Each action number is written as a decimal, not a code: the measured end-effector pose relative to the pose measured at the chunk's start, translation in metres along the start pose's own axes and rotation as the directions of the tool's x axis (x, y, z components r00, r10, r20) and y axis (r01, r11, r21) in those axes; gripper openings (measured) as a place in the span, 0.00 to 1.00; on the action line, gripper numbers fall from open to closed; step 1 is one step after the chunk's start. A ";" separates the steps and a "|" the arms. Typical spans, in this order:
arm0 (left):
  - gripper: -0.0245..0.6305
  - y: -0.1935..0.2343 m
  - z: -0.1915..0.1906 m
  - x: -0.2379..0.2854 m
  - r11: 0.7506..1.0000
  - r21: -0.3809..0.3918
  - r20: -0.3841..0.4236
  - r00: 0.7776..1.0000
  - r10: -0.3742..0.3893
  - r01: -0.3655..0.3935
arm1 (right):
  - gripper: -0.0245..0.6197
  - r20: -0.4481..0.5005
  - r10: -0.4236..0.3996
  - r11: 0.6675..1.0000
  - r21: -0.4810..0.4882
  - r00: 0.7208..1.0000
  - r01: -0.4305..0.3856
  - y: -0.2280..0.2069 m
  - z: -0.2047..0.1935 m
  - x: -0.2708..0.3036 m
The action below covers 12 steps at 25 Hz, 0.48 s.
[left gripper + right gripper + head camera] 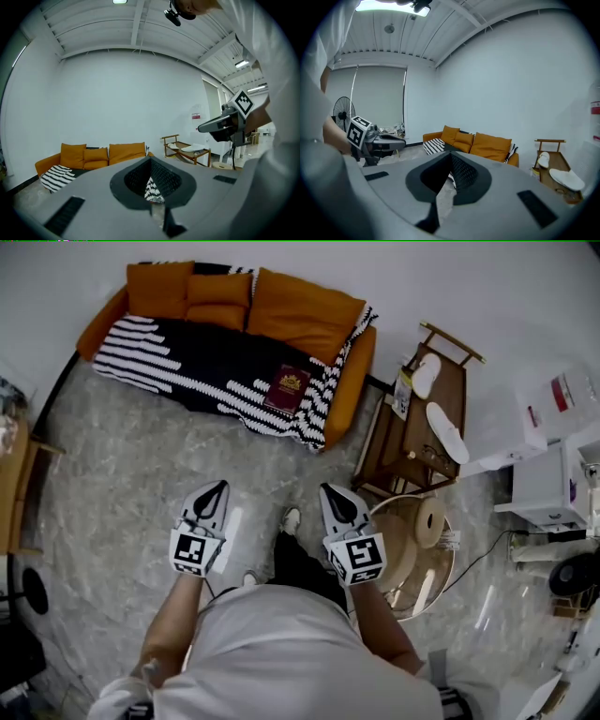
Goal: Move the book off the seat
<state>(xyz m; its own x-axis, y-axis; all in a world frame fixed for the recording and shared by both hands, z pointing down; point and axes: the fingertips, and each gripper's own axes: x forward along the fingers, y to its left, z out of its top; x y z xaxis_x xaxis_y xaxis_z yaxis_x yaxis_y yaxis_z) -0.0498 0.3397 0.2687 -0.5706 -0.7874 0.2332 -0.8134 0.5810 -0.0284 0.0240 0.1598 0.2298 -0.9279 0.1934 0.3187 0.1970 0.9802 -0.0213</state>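
A dark red book [288, 387] lies flat on the black-and-white striped blanket [187, 357] that covers the seat of an orange sofa [300, 310]. Both grippers hover over the marble floor, well short of the sofa and pointing toward it. My left gripper [218, 486] has its jaws together with nothing in them, and its tips [151, 159] meet in the left gripper view. My right gripper [328, 489] also looks shut and empty [451, 155]. The sofa [96, 157] shows far ahead in both gripper views; the book is hidden there.
A wooden rack [427, 418] with white slippers stands right of the sofa. A round wooden stool [412, 540] sits close to my right side. White cabinets [553, 474] and a fan [574, 573] fill the far right. Wooden furniture [14, 484] is at the left edge.
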 end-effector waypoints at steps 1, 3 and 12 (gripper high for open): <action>0.06 0.003 0.007 0.018 1.000 -0.003 0.004 1.000 0.001 -0.001 | 0.07 0.002 0.007 1.000 -0.011 1.000 -0.007 -0.017 0.005 0.014; 0.06 0.008 0.020 0.051 1.000 -0.016 0.006 1.000 0.012 -0.012 | 0.07 0.003 0.019 0.999 -0.030 1.000 -0.019 -0.052 0.016 0.039; 0.06 0.039 0.034 0.149 0.996 -0.032 -0.042 0.996 0.077 -0.079 | 0.07 0.034 0.061 0.997 -0.052 0.998 -0.060 -0.159 0.045 0.124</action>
<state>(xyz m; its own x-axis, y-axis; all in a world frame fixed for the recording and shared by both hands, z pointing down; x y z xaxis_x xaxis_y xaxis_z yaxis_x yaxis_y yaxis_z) -0.1704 0.2381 0.2690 -0.6265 -0.7309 0.2707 -0.7619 0.6475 -0.0152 -0.1364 0.0297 0.2302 -0.9243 0.2546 0.2844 0.2680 0.9634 0.0087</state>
